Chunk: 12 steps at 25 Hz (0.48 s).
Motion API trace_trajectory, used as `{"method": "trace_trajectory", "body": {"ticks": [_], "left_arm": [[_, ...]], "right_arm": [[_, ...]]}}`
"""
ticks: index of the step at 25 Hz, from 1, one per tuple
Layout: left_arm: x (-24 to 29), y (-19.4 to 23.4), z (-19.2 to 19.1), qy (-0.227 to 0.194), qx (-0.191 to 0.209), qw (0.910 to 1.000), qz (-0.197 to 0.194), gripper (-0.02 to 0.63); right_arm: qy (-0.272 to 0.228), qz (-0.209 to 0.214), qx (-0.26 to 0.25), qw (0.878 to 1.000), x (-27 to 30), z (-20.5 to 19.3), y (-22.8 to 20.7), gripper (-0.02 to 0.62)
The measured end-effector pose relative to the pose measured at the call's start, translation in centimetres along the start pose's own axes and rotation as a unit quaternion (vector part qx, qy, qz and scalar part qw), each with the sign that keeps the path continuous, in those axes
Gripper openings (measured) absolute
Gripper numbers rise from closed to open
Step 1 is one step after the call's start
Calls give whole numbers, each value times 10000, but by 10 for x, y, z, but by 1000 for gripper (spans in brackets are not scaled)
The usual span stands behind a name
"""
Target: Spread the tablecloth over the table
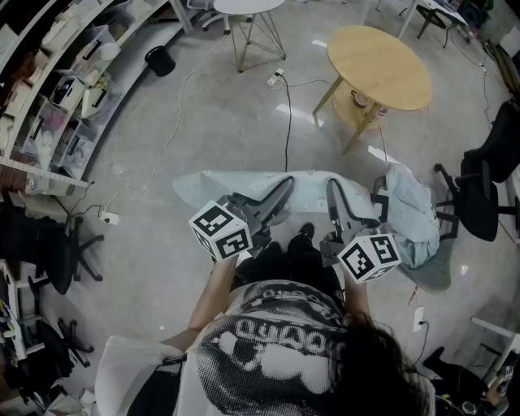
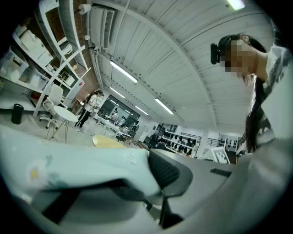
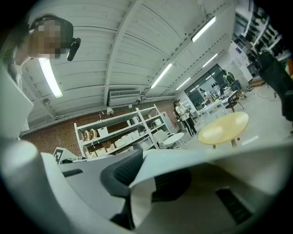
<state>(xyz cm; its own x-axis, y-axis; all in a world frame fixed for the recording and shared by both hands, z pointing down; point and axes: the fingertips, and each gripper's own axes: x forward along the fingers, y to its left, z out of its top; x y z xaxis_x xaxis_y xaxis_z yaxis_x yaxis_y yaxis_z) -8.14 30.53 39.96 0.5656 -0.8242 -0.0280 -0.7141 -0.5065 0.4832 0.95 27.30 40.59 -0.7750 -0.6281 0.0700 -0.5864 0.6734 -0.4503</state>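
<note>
Concrete floor underfoot, open lab space w/ shelving along the left side. Nearest the person, the left gripper is clamped tight on the tablecloth, pads pinching the pale blue fabric. The right gripper also bites a folded edge of it, jaws a bit wider, prob. bc more layers sit btwn them. Both point level and sit side by side, so the cloth runs as a band across the person's front. Two grips along one edge looks like the setup for carrying it, then flinging it out flat. The cloth's remaining bulk hangs bunched off to the right of the right gripper; what it rests on, can't tell. It lies on no table yet, so the task reads as early: cloth gathered, not spread. Further out, past bare floor and a black cable, stands the round wooden table, well apart from the cloth and likely the target. A black office chair sits near the bunched end, so the trailing fabric could snag there or on the cable during the walk over. Farthest back, a small white round table.
</note>
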Motion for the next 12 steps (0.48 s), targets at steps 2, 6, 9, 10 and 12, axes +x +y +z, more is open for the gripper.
{"method": "trace_trajectory", "body": {"ticks": [2, 6, 9, 10, 12], "left_arm": [[-1, 0, 0, 60, 88, 9999, -42, 32], [-5, -1, -2, 111, 103, 9998, -86, 32], [-3, 2, -4, 119, 3, 9999, -110, 32], [-2, 3, -4, 118, -41, 9999, -115, 32], [1, 7, -5, 112, -125, 9998, -119, 32]], "right_arm": [[-16, -62, 9, 10000, -1, -4, 1, 51], [-17, -103, -17, 9999, -3, -7, 4, 51], [-15, -90, 11, 10000, -3, -8, 1, 51], [-20, -75, 40, 10000, -2, -9, 0, 51], [-30, -26, 90, 10000, 1, -8, -2, 51]]}}
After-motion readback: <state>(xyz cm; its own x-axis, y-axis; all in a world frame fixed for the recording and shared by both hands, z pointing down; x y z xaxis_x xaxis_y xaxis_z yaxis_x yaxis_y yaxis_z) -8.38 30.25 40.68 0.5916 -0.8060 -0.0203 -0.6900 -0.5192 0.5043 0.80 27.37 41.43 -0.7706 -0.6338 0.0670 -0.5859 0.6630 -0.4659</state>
